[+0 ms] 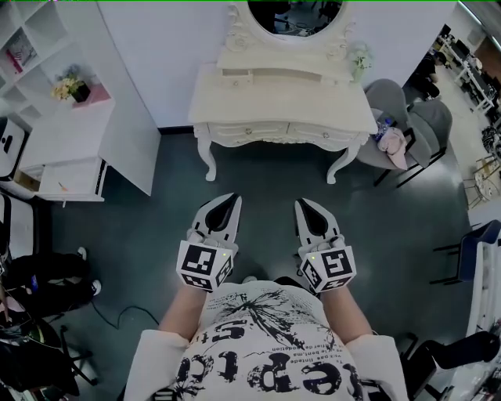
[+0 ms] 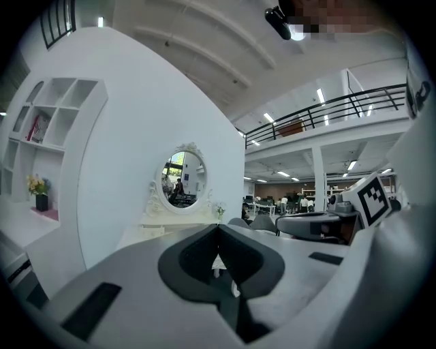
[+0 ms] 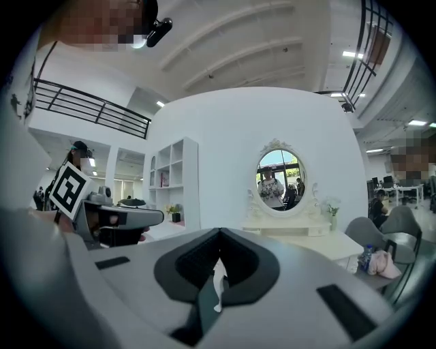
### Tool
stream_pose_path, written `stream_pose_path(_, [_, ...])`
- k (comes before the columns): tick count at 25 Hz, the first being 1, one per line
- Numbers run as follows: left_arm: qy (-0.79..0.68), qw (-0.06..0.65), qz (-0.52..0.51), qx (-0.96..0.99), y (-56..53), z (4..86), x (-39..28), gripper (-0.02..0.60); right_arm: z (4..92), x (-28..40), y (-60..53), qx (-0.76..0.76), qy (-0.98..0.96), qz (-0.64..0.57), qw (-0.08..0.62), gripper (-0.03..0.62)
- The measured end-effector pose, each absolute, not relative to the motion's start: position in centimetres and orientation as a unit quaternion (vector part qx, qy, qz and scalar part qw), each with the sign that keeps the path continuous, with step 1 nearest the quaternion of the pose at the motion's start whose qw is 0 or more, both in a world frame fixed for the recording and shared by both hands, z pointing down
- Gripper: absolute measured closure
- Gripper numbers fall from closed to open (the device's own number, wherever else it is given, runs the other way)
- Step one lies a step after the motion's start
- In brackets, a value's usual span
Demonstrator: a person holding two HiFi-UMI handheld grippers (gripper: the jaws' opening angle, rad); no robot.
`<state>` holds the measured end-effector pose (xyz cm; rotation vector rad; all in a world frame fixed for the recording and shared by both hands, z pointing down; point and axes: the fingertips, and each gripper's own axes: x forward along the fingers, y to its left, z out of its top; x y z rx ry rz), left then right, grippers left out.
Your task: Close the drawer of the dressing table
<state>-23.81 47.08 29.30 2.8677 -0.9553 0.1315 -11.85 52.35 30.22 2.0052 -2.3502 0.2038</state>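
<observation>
The cream dressing table (image 1: 235, 110) with its oval mirror (image 1: 297, 16) stands against the white wall at the top of the head view. On its upper shelf a small drawer (image 1: 236, 77) at the left juts out a little from the row. The two front drawers below the tabletop look flush. My left gripper (image 1: 235, 197) and right gripper (image 1: 301, 202) hover side by side over the dark floor, well short of the table, both shut and empty. The left gripper (image 2: 218, 228) sees the table (image 2: 170, 221) ahead. The right gripper (image 3: 219, 233) faces the mirror (image 3: 281, 178).
A white shelf unit (image 1: 63, 117) with flowers stands at the left. Grey chairs (image 1: 411, 129) carrying a pink item crowd the table's right side. Cables and dark gear (image 1: 47, 282) lie on the floor at the left, and a black chair (image 1: 446, 352) is at the lower right.
</observation>
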Motion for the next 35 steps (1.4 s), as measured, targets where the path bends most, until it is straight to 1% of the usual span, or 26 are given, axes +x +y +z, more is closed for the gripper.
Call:
stream_pose_path(7, [-0.326, 0.075, 0.049, 0.941, 44.9, 30.4, -24.3, 0.563, 30.9, -12.3, 50.3, 0.638, -0.766, 0.071, 0.022, 0.577])
stream_pose_path(14, [-0.352, 0.074, 0.057, 0.931, 40.1, 32.3, -21.1, 0.563, 33.1, -8.6, 44.6, 0.617, -0.783, 0.077, 0.022, 0.577])
stream_pose_path(19, [-0.382, 0.081, 0.058, 0.919, 34.3, 32.3, -17.0, 0.563, 32.5, -4.0, 38.4, 0.593, -0.802, 0.075, 0.017, 0.577])
stream_pose_path(28, [-0.421, 0.074, 0.050, 0.903, 22.8, 31.4, -6.6, 0.563, 31.0, 7.9, 26.4, 0.568, -0.820, 0.059, 0.029, 0.577])
stream_pose_path(35, [-0.442, 0.101, 0.064, 0.889, 15.9, 33.4, -2.5, 0.563, 31.8, 12.5, 18.5, 0.553, -0.829, 0.069, 0.041, 0.577])
